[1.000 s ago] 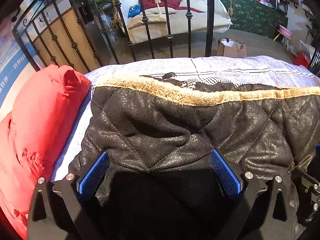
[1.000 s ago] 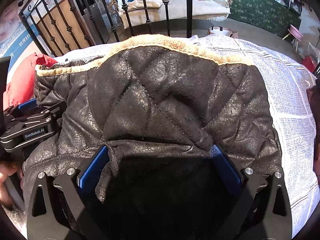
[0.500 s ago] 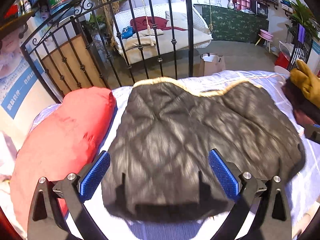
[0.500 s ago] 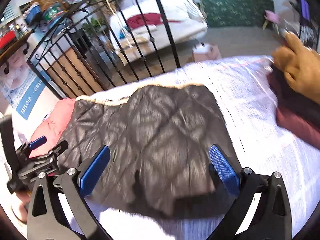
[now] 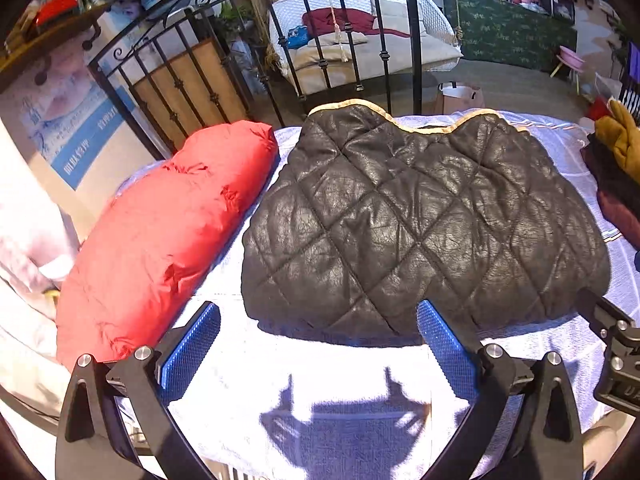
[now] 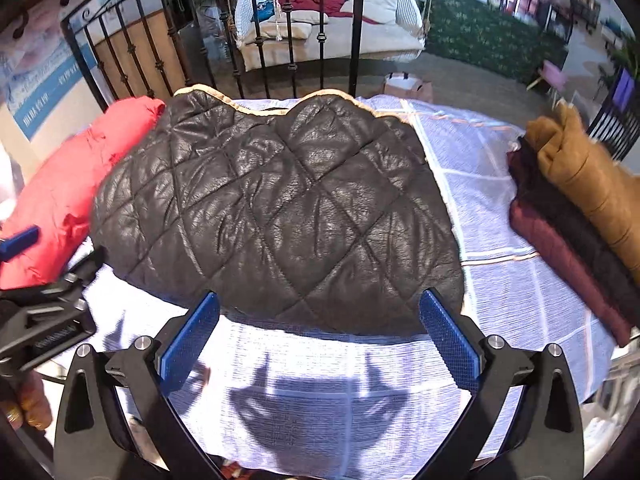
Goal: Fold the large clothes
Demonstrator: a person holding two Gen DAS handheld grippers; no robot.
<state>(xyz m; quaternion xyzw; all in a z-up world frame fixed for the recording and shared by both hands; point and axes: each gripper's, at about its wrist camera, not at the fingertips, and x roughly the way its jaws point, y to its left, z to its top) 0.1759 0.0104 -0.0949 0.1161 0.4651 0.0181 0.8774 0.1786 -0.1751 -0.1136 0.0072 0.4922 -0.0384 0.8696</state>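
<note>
- black quilted leather-look jacket with tan fleece trim (image 5: 420, 224) (image 6: 276, 216): lies folded into a compact bundle, flat on the white sheet with thin checked lines (image 5: 288, 360) (image 6: 488, 184) that covers the bed.
- fleece trim runs along the jacket's far edge, on the side toward the black wrought-iron bed rail (image 5: 304, 52) (image 6: 320, 28).
- red puffy padded garment (image 5: 160, 232) (image 6: 60, 188): lies on the sheet just beside the jacket's left edge, touching or nearly touching it at the far end.
- stack of folded clothes, mustard-brown on top of dark maroon (image 6: 580, 208) (image 5: 616, 168): well apart from the jacket, on its right, at the sheet's edge.
- left tongs (image 5: 318, 350): blue-padded fingers spread wide, holding nothing, hovering on the near side of the jacket, clear of the fabric.
- right tongs (image 6: 320, 344): blue-padded fingers likewise spread wide and empty, on the near side of the jacket, not touching it.
- shadows of both tongs fall on bare sheet nearer than the jacket.
- a person's hand (image 6: 28, 404) grips the left tool's handle, seen left of the jacket in the right wrist view.
</note>
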